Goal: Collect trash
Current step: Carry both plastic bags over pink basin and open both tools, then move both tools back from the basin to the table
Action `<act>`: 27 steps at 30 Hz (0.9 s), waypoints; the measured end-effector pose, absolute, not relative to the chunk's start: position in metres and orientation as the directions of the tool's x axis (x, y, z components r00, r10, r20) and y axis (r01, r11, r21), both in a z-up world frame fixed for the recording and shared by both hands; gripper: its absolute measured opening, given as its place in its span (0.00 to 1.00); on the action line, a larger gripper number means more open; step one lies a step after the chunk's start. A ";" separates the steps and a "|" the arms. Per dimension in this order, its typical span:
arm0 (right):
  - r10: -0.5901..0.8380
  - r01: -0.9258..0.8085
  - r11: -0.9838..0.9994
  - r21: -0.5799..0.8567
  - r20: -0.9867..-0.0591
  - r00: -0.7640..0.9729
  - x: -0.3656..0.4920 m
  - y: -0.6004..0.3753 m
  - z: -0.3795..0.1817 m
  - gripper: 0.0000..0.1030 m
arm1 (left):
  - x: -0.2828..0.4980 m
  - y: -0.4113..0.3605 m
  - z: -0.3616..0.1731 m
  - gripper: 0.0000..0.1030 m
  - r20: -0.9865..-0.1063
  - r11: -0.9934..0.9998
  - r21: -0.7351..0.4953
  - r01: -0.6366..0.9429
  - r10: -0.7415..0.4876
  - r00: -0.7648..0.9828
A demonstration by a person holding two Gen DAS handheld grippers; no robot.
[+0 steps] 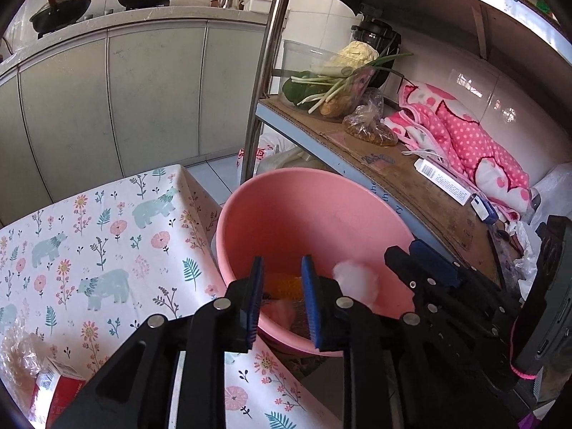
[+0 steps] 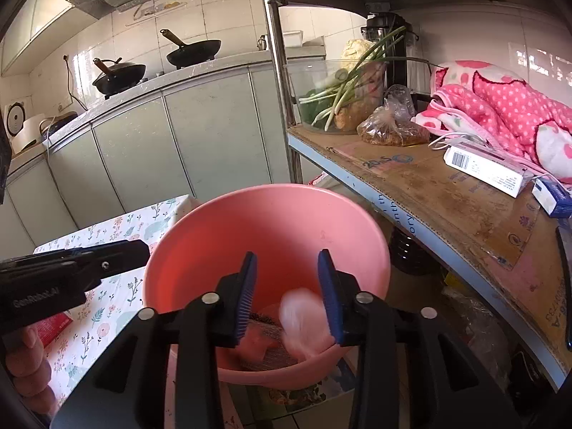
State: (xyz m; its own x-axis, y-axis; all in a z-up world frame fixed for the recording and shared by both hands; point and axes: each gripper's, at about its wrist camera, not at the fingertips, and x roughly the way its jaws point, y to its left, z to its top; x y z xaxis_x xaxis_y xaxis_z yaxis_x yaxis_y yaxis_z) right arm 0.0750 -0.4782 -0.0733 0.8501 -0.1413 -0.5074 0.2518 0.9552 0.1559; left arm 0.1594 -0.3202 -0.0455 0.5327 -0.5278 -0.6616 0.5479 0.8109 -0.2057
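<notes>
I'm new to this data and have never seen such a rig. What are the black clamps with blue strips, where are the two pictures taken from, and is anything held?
No robot here: a person holds a two-finger tool in each hand, with a camera on each looking along its fingers. One picture comes from the left gripper, the other from the right gripper. Both hang over a pink basin beside a table with a floral cloth. A blurred white wad lies between the right gripper's fingers, which stand apart; it looks released, not gripped. The left gripper holds nothing. Orange scraps lie in the basin.

"genrobot.ai" stands on the left gripper; the white box carries a barcode, its small print unreadable.
</notes>
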 end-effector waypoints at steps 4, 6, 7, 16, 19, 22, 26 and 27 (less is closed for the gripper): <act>-0.138 0.245 0.958 0.151 -0.508 0.850 0.073 -0.476 -0.071 0.37 | 0.157 -0.317 -0.038 0.24 -0.653 0.807 -0.219 0.548 -0.539 0.532; -0.133 0.237 0.960 0.148 -0.505 0.853 0.071 -0.474 -0.069 0.37 | 0.155 -0.315 -0.035 0.24 -0.649 0.805 -0.225 0.549 -0.544 0.532; -0.130 0.233 0.962 0.145 -0.503 0.854 0.070 -0.472 -0.067 0.37 | 0.154 -0.314 -0.034 0.24 -0.647 0.805 -0.228 0.548 -0.546 0.532; -0.091 0.177 0.975 0.133 -0.489 0.868 0.053 -0.451 -0.052 0.37 | 0.141 -0.297 -0.020 0.24 -0.631 0.811 -0.245 0.532 -0.550 0.547; -0.077 0.158 0.979 0.132 -0.478 0.875 0.048 -0.442 -0.045 0.37 | 0.134 -0.290 -0.011 0.24 -0.621 0.811 -0.245 0.531 -0.552 0.556; -0.061 0.139 0.981 0.134 -0.471 0.880 0.043 -0.432 -0.040 0.37 | 0.125 -0.283 -0.001 0.24 -0.608 0.805 -0.250 0.538 -0.563 0.560; -0.043 0.114 0.985 0.126 -0.464 0.885 0.037 -0.419 -0.035 0.37 | 0.112 -0.272 0.010 0.24 -0.582 0.798 -0.243 0.552 -0.575 0.575; -0.039 0.110 0.986 0.126 -0.464 0.885 0.036 -0.417 -0.034 0.37 | 0.109 -0.267 0.012 0.24 -0.578 0.797 -0.243 0.553 -0.577 0.577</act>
